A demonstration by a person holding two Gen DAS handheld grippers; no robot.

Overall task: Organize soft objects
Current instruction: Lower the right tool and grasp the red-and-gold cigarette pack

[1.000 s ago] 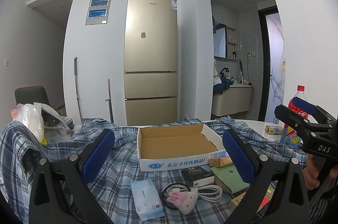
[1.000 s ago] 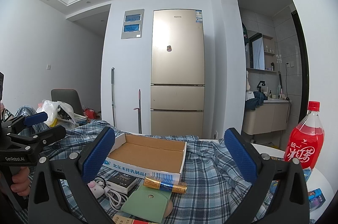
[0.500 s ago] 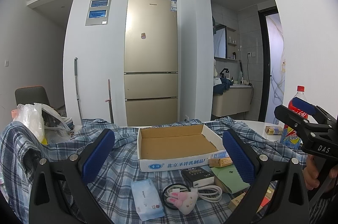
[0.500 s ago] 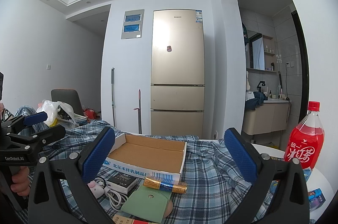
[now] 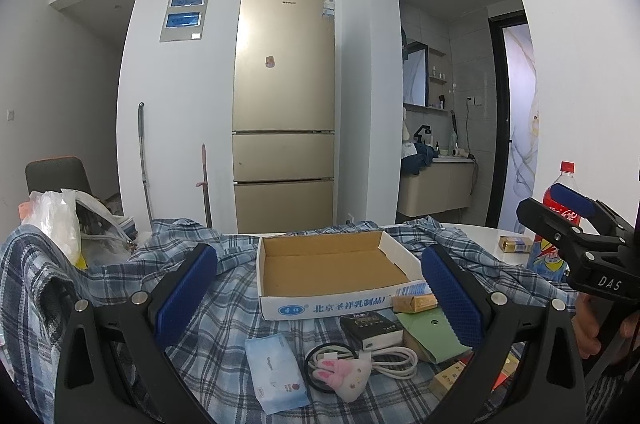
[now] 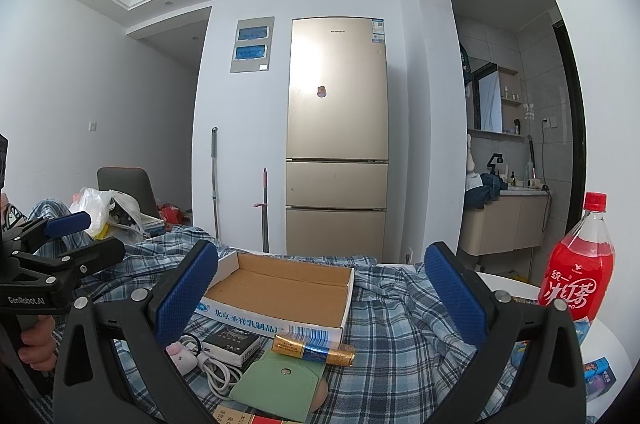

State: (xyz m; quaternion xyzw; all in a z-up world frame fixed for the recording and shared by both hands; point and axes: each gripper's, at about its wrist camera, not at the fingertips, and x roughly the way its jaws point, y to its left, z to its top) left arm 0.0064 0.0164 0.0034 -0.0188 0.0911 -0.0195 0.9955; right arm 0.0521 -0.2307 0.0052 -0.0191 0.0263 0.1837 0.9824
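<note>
Blue-padded L gripper (image 5: 320, 298) & R gripper (image 6: 322, 294) level, wide apart.

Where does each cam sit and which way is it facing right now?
Left wrist: on the left gripper, low over the plaid cloth, facing the fridge; own open fingers frame the cardboard box; right gripper and a hand at right edge.
Right wrist: on the right gripper, further right, same heading; own open fingers; left gripper and a hand at left edge.
Shared: box, fridge, cloth, green pouch, red bottle.
</note>
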